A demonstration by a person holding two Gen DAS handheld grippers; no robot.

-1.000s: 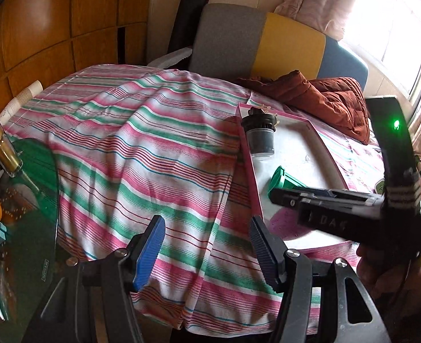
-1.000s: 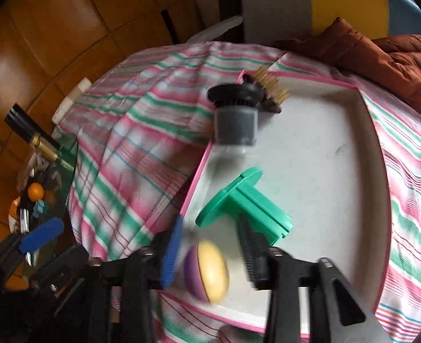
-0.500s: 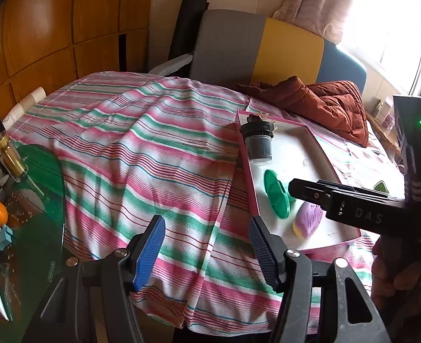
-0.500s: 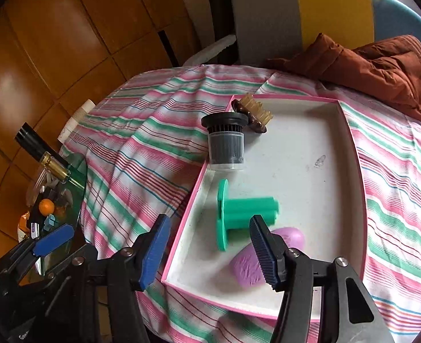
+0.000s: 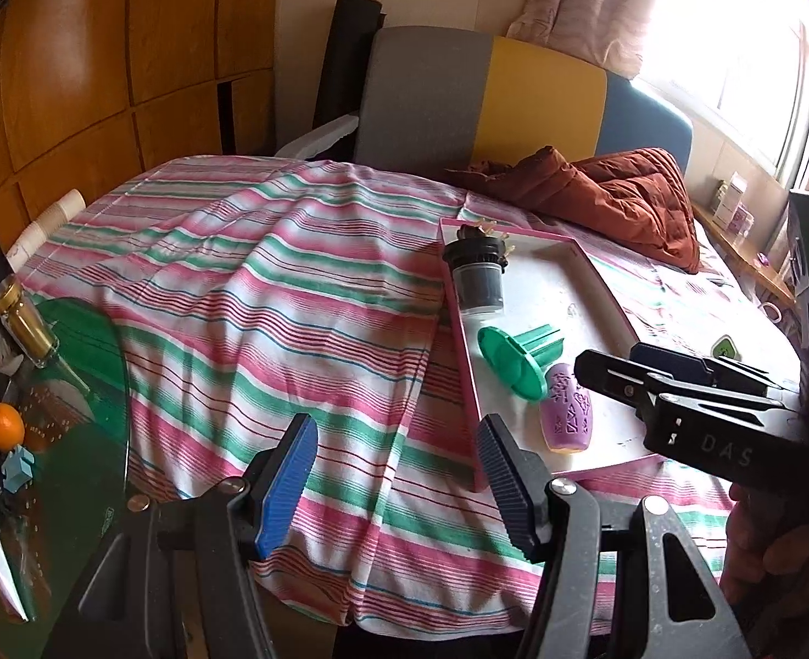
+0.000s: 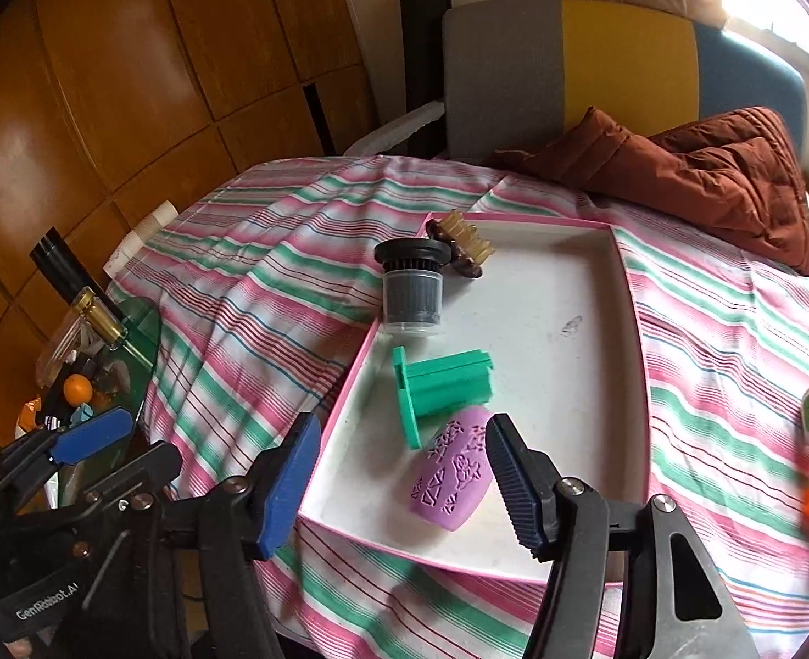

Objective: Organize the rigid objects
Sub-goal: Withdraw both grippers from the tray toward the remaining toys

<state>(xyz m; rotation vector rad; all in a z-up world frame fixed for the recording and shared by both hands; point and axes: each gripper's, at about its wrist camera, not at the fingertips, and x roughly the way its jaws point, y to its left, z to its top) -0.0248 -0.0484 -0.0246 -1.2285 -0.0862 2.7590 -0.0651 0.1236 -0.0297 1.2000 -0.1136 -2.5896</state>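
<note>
Four items in pink-rimmed tray (image 6: pixel 632 296) on striped cloth (image 6: pixel 250 274): purple egg (image 6: pixel 451 480) near front edge touching green spool (image 6: pixel 440 387), dark filter cup (image 6: pixel 412 288) and brush (image 6: pixel 462 247) at far left corner. Right gripper (image 6: pixel 399 486) above tray front, jaws opening, egg below the gap but untouched by pads. Left gripper (image 5: pixel 396 486) half open over cloth, holding nothing.

The cloth (image 6: pixel 272 252) is showing pink, green and white stripes. The tray (image 6: pixel 632 329) is looking white inside with a pink rim. In it are lying a green spool (image 6: pixel 442 390), a purple piece (image 6: pixel 453 475) with a cut-out pattern, a black filter (image 6: pixel 412 288) and a brown brush (image 6: pixel 462 244). A rust-red jacket (image 6: pixel 695 170) is lying behind, against a grey, yellow and blue chair (image 6: pixel 569 60).
</note>
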